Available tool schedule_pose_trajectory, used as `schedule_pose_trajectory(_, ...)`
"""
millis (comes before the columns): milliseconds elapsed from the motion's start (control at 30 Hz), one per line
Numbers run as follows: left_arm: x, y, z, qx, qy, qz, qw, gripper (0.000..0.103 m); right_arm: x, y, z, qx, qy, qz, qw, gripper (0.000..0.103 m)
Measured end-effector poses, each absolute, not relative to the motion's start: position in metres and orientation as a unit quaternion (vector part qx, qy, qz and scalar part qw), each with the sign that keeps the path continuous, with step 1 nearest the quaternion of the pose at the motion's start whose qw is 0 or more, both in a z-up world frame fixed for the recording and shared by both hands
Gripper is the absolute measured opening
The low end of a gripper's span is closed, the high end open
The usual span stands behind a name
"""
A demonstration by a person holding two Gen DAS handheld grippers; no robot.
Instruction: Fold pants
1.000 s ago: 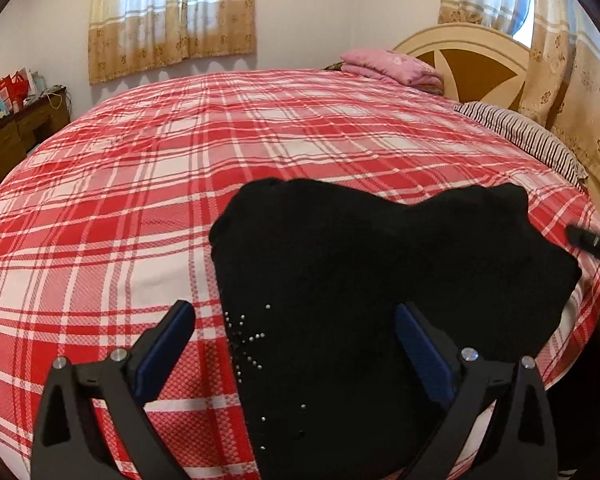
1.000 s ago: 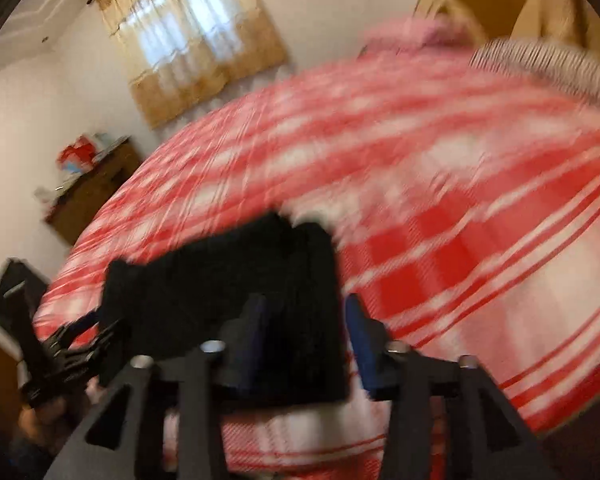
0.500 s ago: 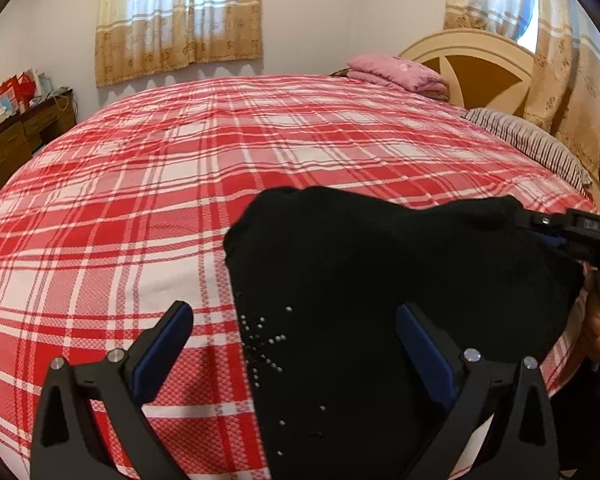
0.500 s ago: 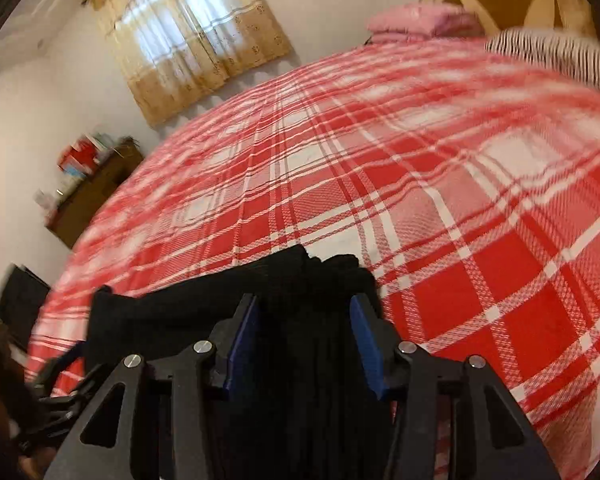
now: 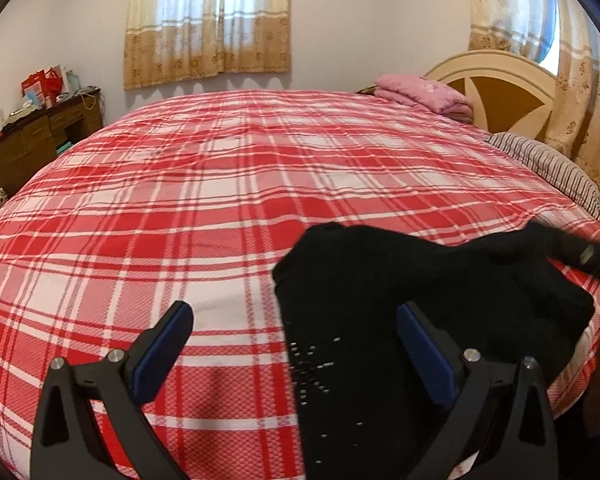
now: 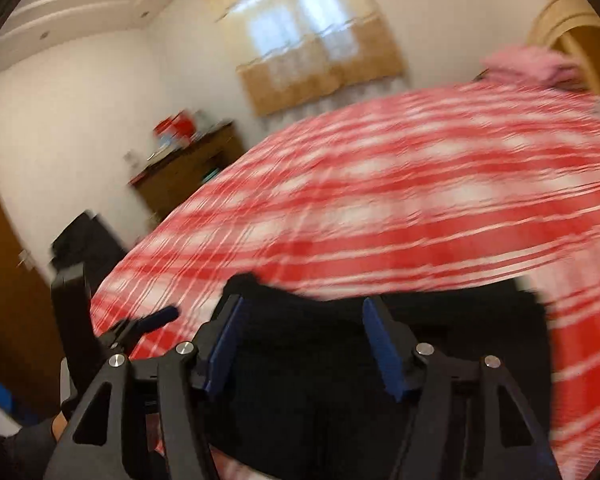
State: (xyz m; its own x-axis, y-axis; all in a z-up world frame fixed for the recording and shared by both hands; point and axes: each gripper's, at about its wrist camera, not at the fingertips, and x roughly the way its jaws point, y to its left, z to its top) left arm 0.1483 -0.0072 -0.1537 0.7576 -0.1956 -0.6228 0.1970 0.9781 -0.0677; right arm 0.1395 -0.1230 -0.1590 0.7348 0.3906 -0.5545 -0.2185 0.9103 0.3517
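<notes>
Now, pants: black pants (image 5: 416,312) lie bunched in a compact dark heap at the near right edge of the bed (image 5: 220,200), on the red plaid cover, small pale studs showing on the near panel.
Where exactly: close under both cameras, well apart from the pink bedding (image 5: 424,96) and the headboard (image 5: 496,92) at the far end.
Progress: it looks like a fold or more is already in, since the cloth sits short and layered, but the outline is lumpy, with a humped top edge.
Left to do: by my reading, squaring the edges and smoothing the top layer; whether another fold is due, I cannot tell.
Left gripper: left gripper (image 5: 296,328) hangs low over the heap's left border, spread wide, one blue pad over bare cover, the other over black cloth, pinching nothing.
Right gripper: right gripper (image 6: 304,320) sits low above the dark cloth, spread apart with cloth showing between the pads; contact is not clear.
Right view: heavily smeared, so fine detail is lost there.
Pose: both tools point across the bed toward the curtain (image 5: 208,20), the right one tilted so the bed slants.
Crossing: the right tool's dark tip shows at the heap's right edge in the left view.
Room: a wooden dresser (image 5: 40,136) stands far left.
</notes>
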Motion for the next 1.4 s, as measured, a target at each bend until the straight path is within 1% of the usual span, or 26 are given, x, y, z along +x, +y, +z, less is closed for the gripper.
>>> schedule_pose_trajectory(100,0.15,-0.004,-0.158,-0.005,0.337,-0.103,0.936,0.103,0.159,-0.136,-0.188,0.133,0.375,0.083,0.914,0.061)
schedule_pose_trajectory(133,0.151,-0.004,-0.159,-0.008,0.34,-0.104,0.935,0.103,0.161,-0.151,-0.195,0.157,0.369,0.083,0.912,0.059)
schedule_pose_trajectory(200,0.152,-0.006,-0.163,-0.01,0.345,-0.112,0.932,0.103,0.158,-0.158,-0.191,0.161,0.36,0.09,0.914,0.058)
schedule_pose_trajectory(400,0.153,-0.013,-0.167,0.001,0.346,-0.117,0.931,0.103,0.134,-0.165,-0.178,0.17,0.342,0.078,0.921,0.059)
schedule_pose_trajectory(533,0.156,-0.012,-0.17,-0.005,0.35,-0.121,0.929,0.103,0.11,-0.179,-0.181,0.135,0.356,0.038,0.924,0.06)
schedule_pose_trajectory(600,0.158,-0.014,-0.174,-0.008,0.359,-0.124,0.925,0.103,0.107,-0.189,-0.186,0.148,0.349,0.058,0.923,0.059)
schedule_pose_trajectory(733,0.155,-0.012,-0.169,-0.006,0.363,-0.122,0.924,0.103,0.102,-0.196,-0.176,0.177,0.338,0.069,0.922,0.06)
schedule_pose_trajectory(900,0.145,-0.006,-0.16,0.006,0.359,-0.125,0.925,0.103,0.091,-0.207,-0.167,0.18,0.315,0.047,0.931,0.06)
schedule_pose_trajectory(967,0.144,-0.004,-0.161,0.006,0.36,-0.127,0.924,0.103,0.085,-0.215,-0.162,0.181,0.304,0.032,0.935,0.064)
schedule_pose_trajectory(1000,0.144,-0.003,-0.164,0.006,0.362,-0.127,0.924,0.103,0.082,-0.22,-0.161,0.18,0.302,0.023,0.936,0.07)
schedule_pose_trajectory(1033,0.145,-0.002,-0.166,0.004,0.366,-0.125,0.922,0.103,0.082,-0.224,-0.161,0.18,0.304,0.015,0.935,0.073)
schedule_pose_trajectory(1233,0.15,0.0,-0.176,-0.011,0.376,-0.132,0.917,0.103,0.092,-0.242,-0.18,0.215,0.336,0.012,0.917,0.073)
schedule_pose_trajectory(1400,0.153,0.003,-0.185,-0.031,0.382,-0.142,0.913,0.103,0.102,-0.23,-0.193,0.177,0.364,0.014,0.914,0.073)
